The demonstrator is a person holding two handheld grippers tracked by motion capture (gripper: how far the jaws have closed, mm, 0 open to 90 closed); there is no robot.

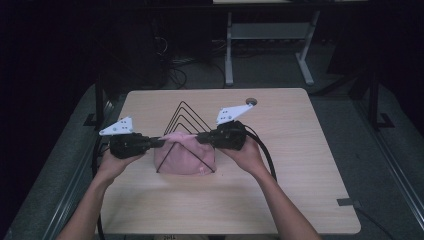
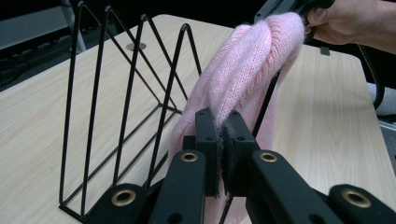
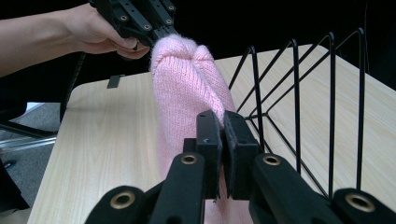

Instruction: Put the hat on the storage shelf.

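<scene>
Here, largest thing first:
Bench: the wooden bench (image 1: 300, 190) carries everything; the work sits near its middle, just in front of your hands.
Wire rack: the black wire rack (image 1: 184, 120) stands upright on the bench, a row of thin triangular frames. It looks light and rigid, so judge that a sideways tug on the cloth could drag or tip it.
Knit piece: the pink knit piece (image 1: 182, 155) is draped over the frame of the rack nearest you, its top edge stretched between your two tools and the rest hanging down to the bench. It looks soft, limp, light and stretchy; it will sag wherever you let go, and its fuzzy yarn may snag on the wire tips.
Left tool: your left tool (image 2: 223, 128) is clenched on one end of the knit's bunched top edge.
Right tool: your right tool (image 3: 222, 126) is clenched on the opposite end.
Where to hold: keep to the thick, gathered edge, where several layers give the pads something to bite; a single layer would probably slip or stretch.
</scene>
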